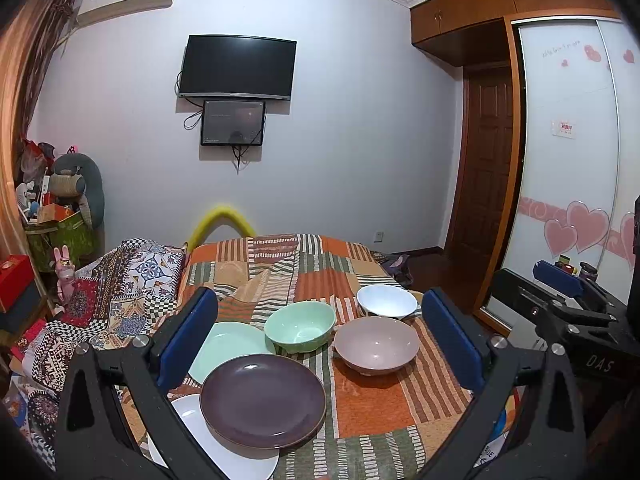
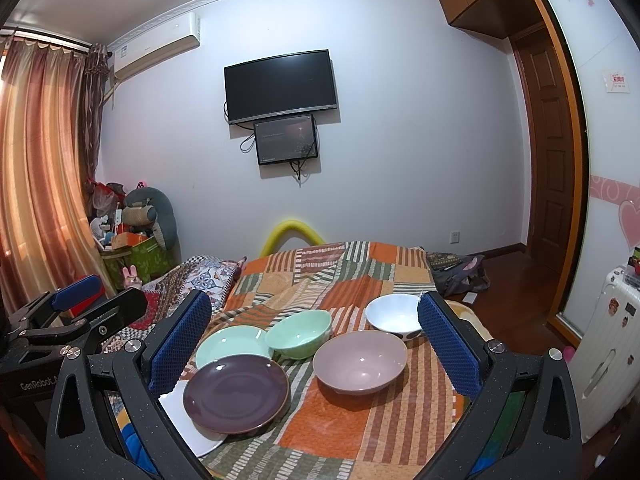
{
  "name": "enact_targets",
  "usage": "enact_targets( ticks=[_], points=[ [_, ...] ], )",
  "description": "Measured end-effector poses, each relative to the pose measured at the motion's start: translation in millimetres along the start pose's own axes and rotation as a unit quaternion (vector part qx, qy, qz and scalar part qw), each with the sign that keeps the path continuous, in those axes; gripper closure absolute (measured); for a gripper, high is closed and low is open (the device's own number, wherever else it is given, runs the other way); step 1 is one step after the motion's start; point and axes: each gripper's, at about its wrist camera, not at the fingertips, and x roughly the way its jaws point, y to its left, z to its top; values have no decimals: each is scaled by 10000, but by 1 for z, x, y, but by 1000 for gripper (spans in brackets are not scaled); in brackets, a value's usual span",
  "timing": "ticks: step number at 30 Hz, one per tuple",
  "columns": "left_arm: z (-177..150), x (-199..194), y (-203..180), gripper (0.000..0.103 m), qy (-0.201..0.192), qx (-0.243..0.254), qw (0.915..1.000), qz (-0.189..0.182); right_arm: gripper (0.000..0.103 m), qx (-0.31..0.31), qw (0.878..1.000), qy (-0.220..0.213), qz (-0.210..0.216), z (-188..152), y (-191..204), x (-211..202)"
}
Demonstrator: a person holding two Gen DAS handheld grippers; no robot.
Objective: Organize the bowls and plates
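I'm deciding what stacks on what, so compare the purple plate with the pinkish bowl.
The purple plate is dark, while the pinkish bowl is pale. The plate is flat and shallow; the bowl is deep with tall sides. The plate lies partly on a white plate, whereas the bowl sits alone on the patchwork cloth. Both are round, upright, empty and glossy.

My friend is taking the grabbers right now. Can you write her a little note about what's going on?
Left gripper and right gripper: both open, holding nothing, above the patchwork cloth.
Plates on the left: purple plate overlapping the white plate, with the green plate behind them.
Bowls on the right, each apart: green bowl, pink bowl, white bowl.
Nothing properly stacked yet; all sorting is left.
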Motion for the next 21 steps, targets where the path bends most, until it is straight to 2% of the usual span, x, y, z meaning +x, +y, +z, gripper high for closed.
enact_targets(
  ticks=[13, 21],
  points=[
    [-1, 2, 3, 0, 28, -42, 10000, -13, 0, -1, 10000, 25, 4, -1, 1, 0],
    [-7, 12, 9, 0, 166, -85, 9998, -2, 0, 28, 9998, 199, 62, -7, 4, 9]
  ],
)
